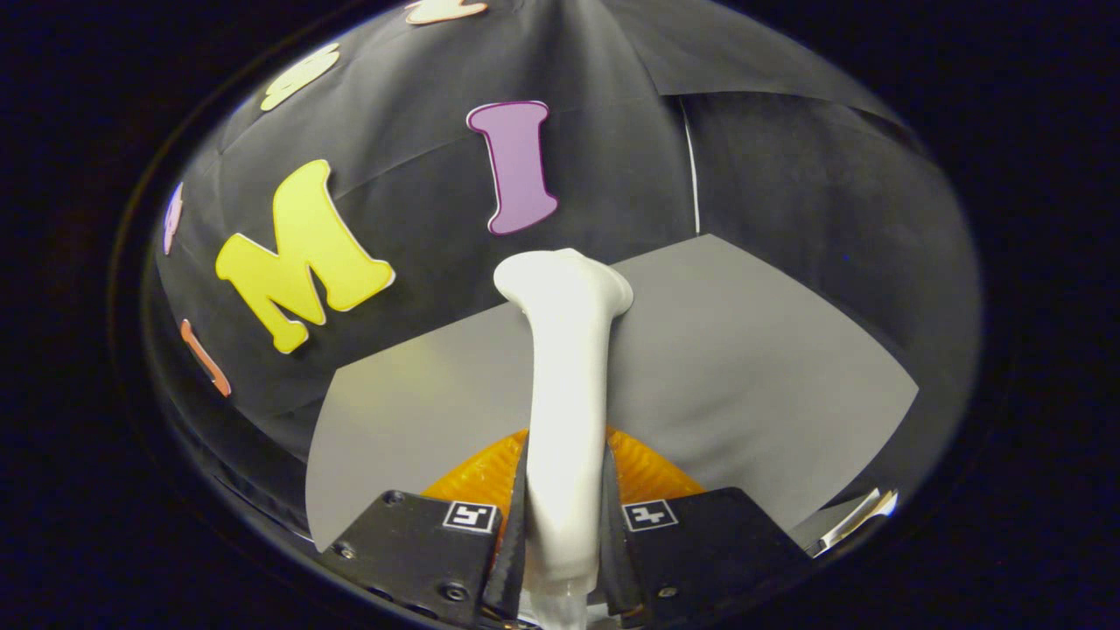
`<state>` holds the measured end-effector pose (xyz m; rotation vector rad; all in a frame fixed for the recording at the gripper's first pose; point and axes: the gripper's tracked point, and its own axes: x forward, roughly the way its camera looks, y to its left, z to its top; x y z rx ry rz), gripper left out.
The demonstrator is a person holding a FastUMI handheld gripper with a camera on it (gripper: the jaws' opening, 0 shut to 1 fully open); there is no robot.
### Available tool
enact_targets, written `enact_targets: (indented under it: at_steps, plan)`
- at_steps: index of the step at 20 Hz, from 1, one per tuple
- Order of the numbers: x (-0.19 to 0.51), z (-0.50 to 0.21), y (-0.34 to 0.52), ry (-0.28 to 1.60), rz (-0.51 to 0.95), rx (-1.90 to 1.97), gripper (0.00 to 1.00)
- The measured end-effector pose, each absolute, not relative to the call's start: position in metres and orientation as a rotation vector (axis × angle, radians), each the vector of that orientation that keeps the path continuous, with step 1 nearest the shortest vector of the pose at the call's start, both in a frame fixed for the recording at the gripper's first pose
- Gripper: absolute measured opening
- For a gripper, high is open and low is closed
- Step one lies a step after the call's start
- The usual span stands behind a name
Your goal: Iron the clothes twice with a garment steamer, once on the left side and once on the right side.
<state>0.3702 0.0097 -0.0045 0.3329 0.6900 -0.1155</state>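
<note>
1. gripper (564, 525): fingers closed on the white garment steamer (564, 394) handle, pressing both sides.
2. steamer head extends beyond the fingers, over the grey table (744, 367).
3. orange object (477, 477), possibly clothing, lies beneath the fingers.

Steamer (564, 394) handle base hidden between the fingers (516, 516) at 6 o'clock; orange object (477, 477) behind mostly covered, identity unclear.

White steamer (564, 385), grey table (744, 367).
Below the steamer's head, a ribbed orange patch (643, 472) shows either side of its handle.
</note>
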Motion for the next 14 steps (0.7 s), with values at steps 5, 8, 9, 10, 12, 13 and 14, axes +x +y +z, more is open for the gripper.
enact_targets:
  at_steps: [5, 8, 9, 10, 12, 13, 14]
  plan:
    - [0.364, 0.016, 0.005, 0.603, -0.146, 0.323, 0.36]
    - [0.354, 0.036, 0.008, 0.538, -0.148, 0.305, 0.36]
    - [0.351, 0.044, 0.012, 0.515, -0.141, 0.312, 0.36]
    - [0.346, 0.052, 0.014, 0.495, -0.132, 0.309, 0.36]
    - [0.334, 0.066, 0.019, 0.449, -0.123, 0.268, 0.36]
    - [0.327, 0.074, 0.026, 0.424, -0.114, 0.248, 0.36]
    - [0.322, 0.081, 0.034, 0.401, -0.101, 0.232, 0.36]
